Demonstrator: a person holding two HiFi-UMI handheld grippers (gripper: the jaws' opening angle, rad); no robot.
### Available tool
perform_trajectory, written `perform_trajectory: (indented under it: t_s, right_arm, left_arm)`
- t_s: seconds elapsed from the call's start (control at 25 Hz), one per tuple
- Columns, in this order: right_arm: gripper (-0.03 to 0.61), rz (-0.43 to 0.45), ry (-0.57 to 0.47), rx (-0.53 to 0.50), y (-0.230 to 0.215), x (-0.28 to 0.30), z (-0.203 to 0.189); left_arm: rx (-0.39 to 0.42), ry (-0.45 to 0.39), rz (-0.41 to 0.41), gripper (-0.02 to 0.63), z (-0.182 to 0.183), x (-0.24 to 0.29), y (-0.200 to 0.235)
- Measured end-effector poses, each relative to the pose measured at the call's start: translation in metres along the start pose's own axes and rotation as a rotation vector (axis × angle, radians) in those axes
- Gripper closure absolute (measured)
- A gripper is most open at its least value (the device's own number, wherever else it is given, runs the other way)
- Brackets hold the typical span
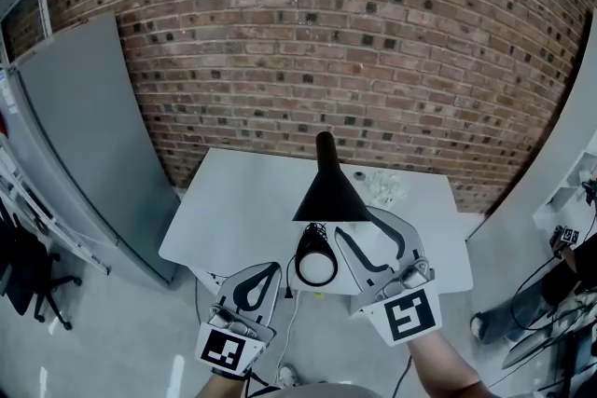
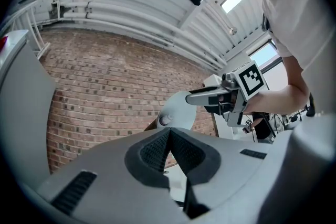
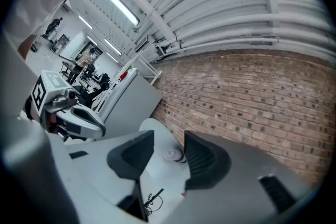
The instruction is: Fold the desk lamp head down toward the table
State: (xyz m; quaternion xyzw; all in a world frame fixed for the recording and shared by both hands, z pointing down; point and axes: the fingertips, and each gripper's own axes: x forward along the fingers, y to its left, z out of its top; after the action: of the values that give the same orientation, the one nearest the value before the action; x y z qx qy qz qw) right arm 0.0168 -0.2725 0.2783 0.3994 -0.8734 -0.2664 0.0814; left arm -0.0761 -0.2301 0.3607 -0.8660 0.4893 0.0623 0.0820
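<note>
Perhaps Too Shallow a Bite

Black lamp head [image 1: 328, 191] raised over the table [image 1: 233, 200]; right gripper [image 1: 359, 230] released, just beside its rim (nothing pinched); left gripper [image 1: 266, 270] clenched, empty; likely to slip off the smooth cone, or tip the lamp, if closed off-centre.

The lamp head [image 1: 328, 193] looks matt black; the table [image 1: 238, 200] smooth, pale and matt; the wall [image 1: 326, 33] rough red brick.

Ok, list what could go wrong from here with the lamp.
The right gripper is open near the lamp, gripping nothing; a push could tip it instead of folding it.
The left gripper is shut and off the lamp, so nothing steadies it.
The cable hangs below the table edge and could snag.
</note>
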Motion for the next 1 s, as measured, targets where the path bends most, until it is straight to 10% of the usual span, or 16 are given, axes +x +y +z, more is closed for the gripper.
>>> perform_trajectory:
  t_s: [1.0]
  right_arm:
    - [0.354,0.132,0.2,0.035,0.057,-0.013,-0.072]
  left_arm:
    - [-0.001,0.014,0.006,0.606,-0.007,-0.016,-0.005]
